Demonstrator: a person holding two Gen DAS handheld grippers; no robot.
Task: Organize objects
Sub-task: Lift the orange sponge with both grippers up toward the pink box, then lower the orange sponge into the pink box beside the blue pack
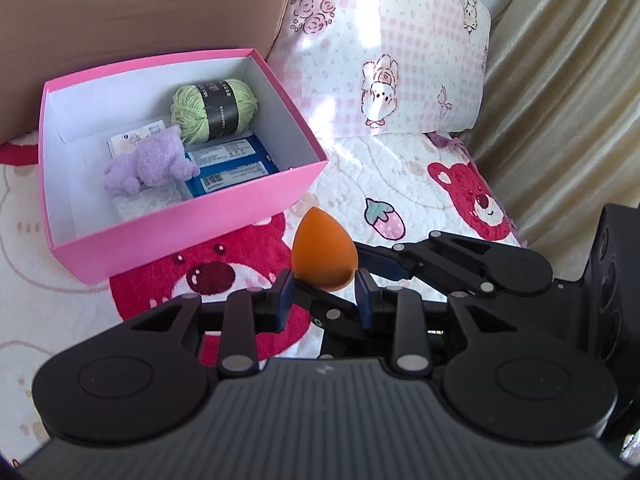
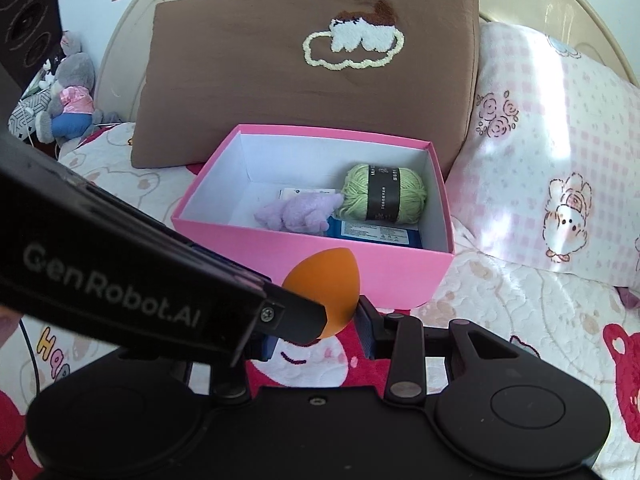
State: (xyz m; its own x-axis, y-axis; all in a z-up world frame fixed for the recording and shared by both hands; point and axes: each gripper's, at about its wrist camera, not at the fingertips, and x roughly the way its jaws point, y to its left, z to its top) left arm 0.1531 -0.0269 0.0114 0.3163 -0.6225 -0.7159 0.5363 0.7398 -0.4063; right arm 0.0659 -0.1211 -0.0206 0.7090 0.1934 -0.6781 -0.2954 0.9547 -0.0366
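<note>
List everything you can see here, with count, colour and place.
sponge: one, orange, between gripper fingers, in front of the box
box: one, pink, open, on the blanket
yarn: one, green, back corner of box
plush toy: one, purple, inside box
packet: one, blue, inside box beside toy
brown pillow: one, behind box
checked pillow: one, pink, beside box
blanket: one, white with red bears
stuffed toy: one, grey, far left
left gripper: one, black, shut on sponge
right gripper: one, black, at sponge

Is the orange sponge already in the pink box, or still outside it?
Outside. The orange sponge is pinched between both grippers, in front of the pink box's near wall, above the bedspread.
</note>
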